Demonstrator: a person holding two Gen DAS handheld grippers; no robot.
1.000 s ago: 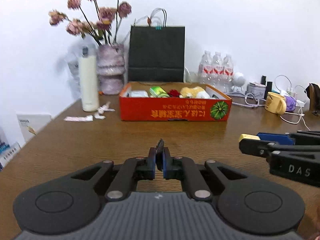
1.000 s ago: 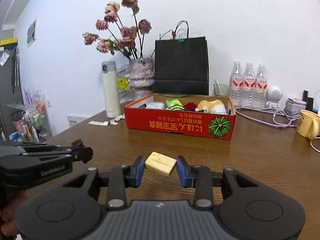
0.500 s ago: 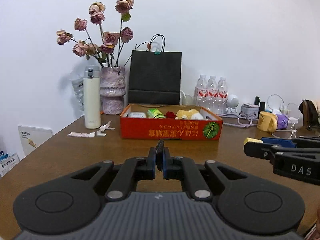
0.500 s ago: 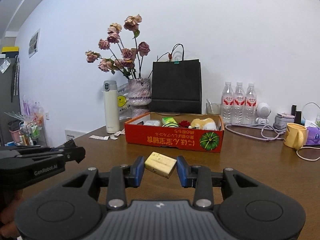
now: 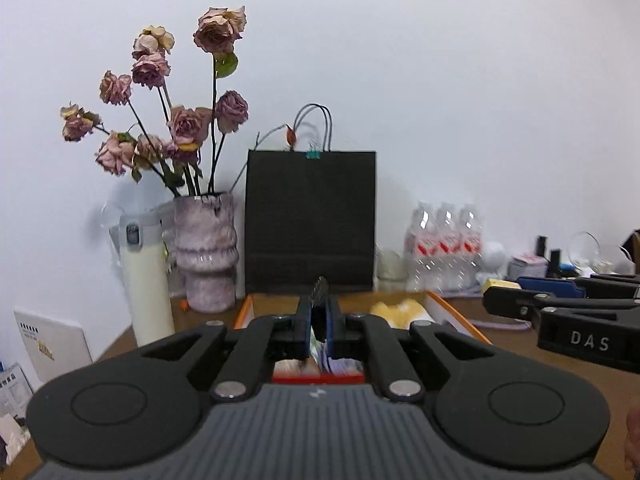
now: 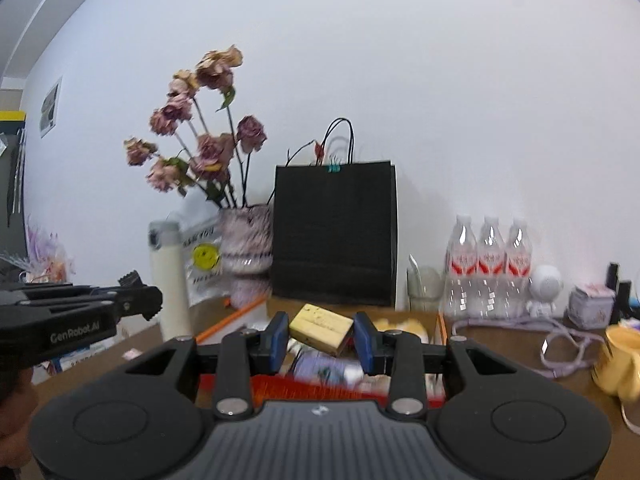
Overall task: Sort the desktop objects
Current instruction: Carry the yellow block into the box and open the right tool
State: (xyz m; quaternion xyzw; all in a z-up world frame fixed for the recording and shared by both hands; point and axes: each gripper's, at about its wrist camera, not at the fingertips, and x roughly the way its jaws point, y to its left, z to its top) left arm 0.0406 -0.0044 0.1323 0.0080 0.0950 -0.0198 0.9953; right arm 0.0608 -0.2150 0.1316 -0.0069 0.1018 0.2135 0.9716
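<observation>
My left gripper [image 5: 318, 314] is shut on a thin dark flat object [image 5: 320, 290] that sticks up between the pads, held over the near part of the red cardboard box [image 5: 452, 314]. My right gripper [image 6: 321, 334] is shut on a yellow block [image 6: 320, 322], held over the same box [image 6: 320, 390]. The box holds several small items, among them a yellow soft thing [image 5: 400, 310]. The right gripper also shows at the right of the left wrist view [image 5: 532, 300]. The left gripper also shows at the left of the right wrist view [image 6: 136, 296].
Behind the box stand a black paper bag [image 5: 310, 220], a vase of dried roses [image 5: 206, 248] and a white thermos [image 5: 144, 280]. Water bottles [image 6: 490, 268], a small white figure [image 6: 544, 290], cables and a yellow mug [image 6: 618, 364] are on the right of the brown table.
Both grippers have moved forward and up, from the open table to over the red box, each still holding its object. The box now lies right under the fingertips.
</observation>
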